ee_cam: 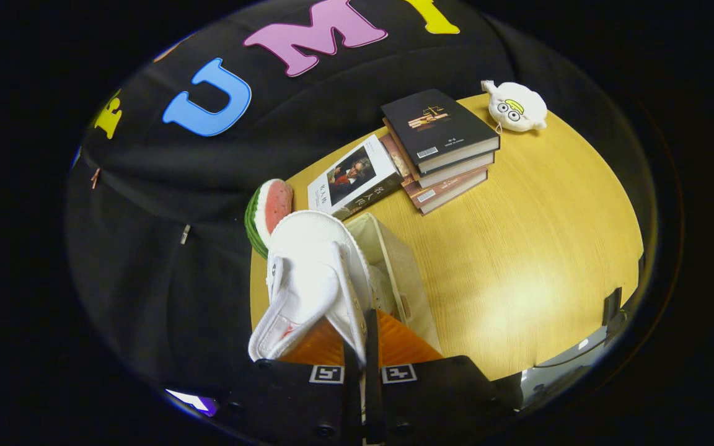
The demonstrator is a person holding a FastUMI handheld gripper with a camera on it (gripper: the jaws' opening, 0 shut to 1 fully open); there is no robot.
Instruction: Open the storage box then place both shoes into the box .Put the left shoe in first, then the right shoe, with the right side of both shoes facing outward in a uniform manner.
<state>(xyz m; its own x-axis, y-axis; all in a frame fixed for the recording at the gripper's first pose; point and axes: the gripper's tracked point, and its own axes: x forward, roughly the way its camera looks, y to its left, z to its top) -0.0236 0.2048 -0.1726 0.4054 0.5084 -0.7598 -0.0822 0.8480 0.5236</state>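
A: Start with the biggest thing. Where does the table [518,248] lie?

B: Beyond the fingers, running from 12 out to 2 o'clock, wooden top, with a stack of books [444,145] far off at about 1 o'clock and a plush toy [516,106] past that.

A: And the storage box [403,272]?

B: Just ahead of the fingers at roughly 12 to 1 o'clock, pale fabric walls, mouth open toward us. It looks as if something white already sits inside, though I cannot make out what.

A: The shoe?

B: A white shoe [307,279] is in the gripper [364,347]. The fingers are clamped nearly together on the thin edge of its collar, so it is grasped. Its long axis runs away from the fingers toward 11 o'clock, toe pointing at the watermelon slice [268,214] beyond.

A: So what does the coming move hinge on?

B: The box opening sits just to the 1 o'clock side of the shoe's body. I judge the shoe must shift that way and go down.
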